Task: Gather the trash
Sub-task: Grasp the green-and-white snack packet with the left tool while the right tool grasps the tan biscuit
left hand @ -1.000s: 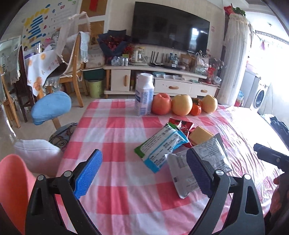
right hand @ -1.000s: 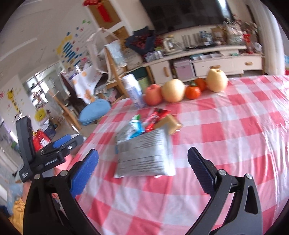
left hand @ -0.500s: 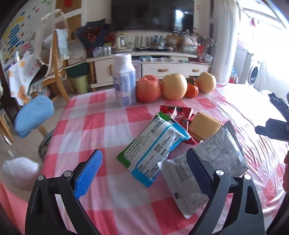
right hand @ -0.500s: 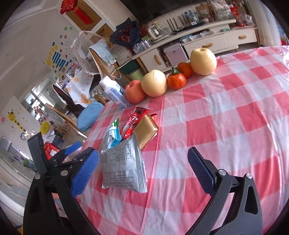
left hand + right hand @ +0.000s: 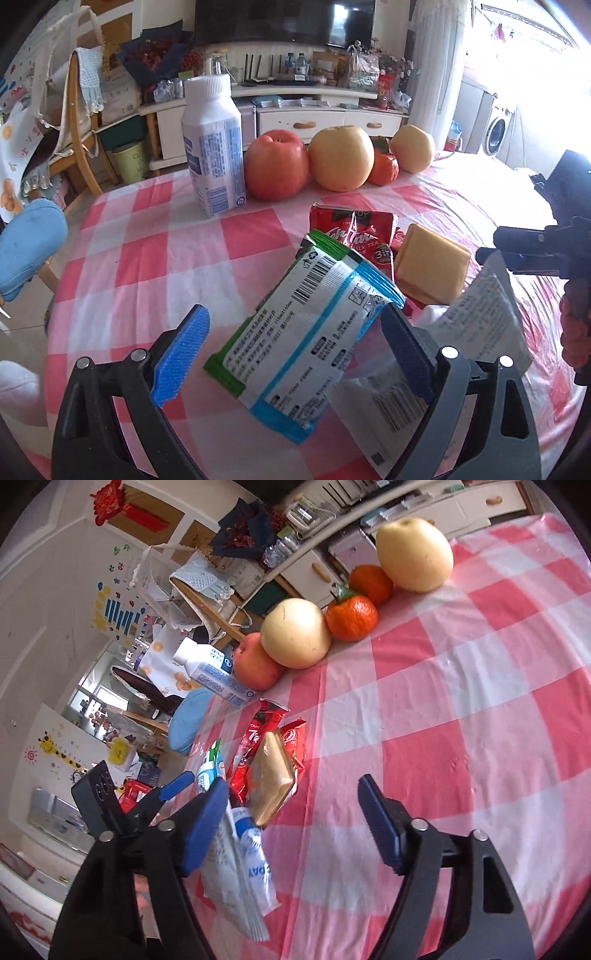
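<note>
A green, blue and white wrapper (image 5: 310, 332) lies on the checked tablecloth (image 5: 147, 258) between the wide-apart fingers of my left gripper (image 5: 295, 354), untouched by the pads. To its right a white wrapper (image 5: 480, 314) stands tilted up on edge. My right gripper (image 5: 293, 827) is closing; the white wrapper (image 5: 243, 867) sits just inside its left pad, while the right pad is far from it. A yellow packet (image 5: 271, 779) and red sachets (image 5: 258, 738) lie just ahead.
A white bottle (image 5: 214, 147), a red apple (image 5: 275, 166), two pale pears (image 5: 340, 158) and orange fruits (image 5: 384, 168) line the table's far edge. A blue stool (image 5: 26, 240) and a wooden chair (image 5: 77, 147) stand to the left.
Both grippers have come forward and down to the wrappers. The right gripper has rolled and its jaws have narrowed. The white wrapper now stands tilted up.
</note>
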`<state>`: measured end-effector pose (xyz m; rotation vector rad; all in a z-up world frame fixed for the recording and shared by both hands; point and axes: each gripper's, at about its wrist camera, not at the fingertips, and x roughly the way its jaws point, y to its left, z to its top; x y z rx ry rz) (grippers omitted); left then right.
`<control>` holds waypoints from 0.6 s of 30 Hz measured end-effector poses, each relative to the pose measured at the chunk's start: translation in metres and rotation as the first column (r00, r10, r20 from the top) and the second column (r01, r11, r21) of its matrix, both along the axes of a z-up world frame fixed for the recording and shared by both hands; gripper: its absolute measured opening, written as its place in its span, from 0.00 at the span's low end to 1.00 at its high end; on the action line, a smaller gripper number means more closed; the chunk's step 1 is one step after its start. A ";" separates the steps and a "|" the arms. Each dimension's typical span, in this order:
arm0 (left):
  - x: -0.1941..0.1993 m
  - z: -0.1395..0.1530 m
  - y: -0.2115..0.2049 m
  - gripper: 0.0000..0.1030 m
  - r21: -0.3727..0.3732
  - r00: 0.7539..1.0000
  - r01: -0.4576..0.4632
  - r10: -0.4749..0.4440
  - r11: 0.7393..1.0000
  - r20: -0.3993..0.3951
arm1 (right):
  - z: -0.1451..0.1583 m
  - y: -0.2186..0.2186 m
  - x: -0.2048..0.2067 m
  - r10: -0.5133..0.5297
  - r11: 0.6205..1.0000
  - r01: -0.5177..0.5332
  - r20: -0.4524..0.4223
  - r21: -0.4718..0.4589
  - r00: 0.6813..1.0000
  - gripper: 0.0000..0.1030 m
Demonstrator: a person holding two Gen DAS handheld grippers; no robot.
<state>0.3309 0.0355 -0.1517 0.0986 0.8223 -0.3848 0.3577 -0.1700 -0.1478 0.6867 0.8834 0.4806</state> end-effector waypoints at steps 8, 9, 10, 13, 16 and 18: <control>0.009 -0.007 0.000 0.90 -0.039 0.999 0.016 -0.018 0.999 -0.045 | -0.006 0.013 0.014 0.072 0.997 -0.072 0.000 0.008 0.997 0.62; 0.009 -0.007 0.000 0.90 -0.039 0.999 0.018 -0.020 0.999 -0.046 | -0.006 0.014 0.015 0.079 0.997 -0.079 0.001 0.006 0.997 0.61; 0.008 -0.007 -0.001 0.89 -0.039 0.999 0.021 -0.023 0.999 -0.045 | -0.007 0.016 0.016 0.085 0.996 -0.085 0.001 0.006 0.996 0.61; 0.008 -0.007 -0.003 0.78 -0.038 0.998 0.031 -0.033 0.999 -0.048 | -0.011 0.018 0.019 0.095 0.995 -0.095 -0.008 0.021 0.995 0.53; 0.005 -0.007 -0.006 0.73 -0.033 0.998 0.036 -0.037 0.999 -0.045 | -0.014 0.019 0.020 0.105 0.994 -0.104 -0.015 0.029 0.994 0.41; 0.003 -0.006 -0.007 0.70 -0.033 0.998 0.034 -0.036 0.999 -0.044 | -0.013 0.020 0.019 0.108 0.994 -0.108 -0.013 0.035 0.994 0.32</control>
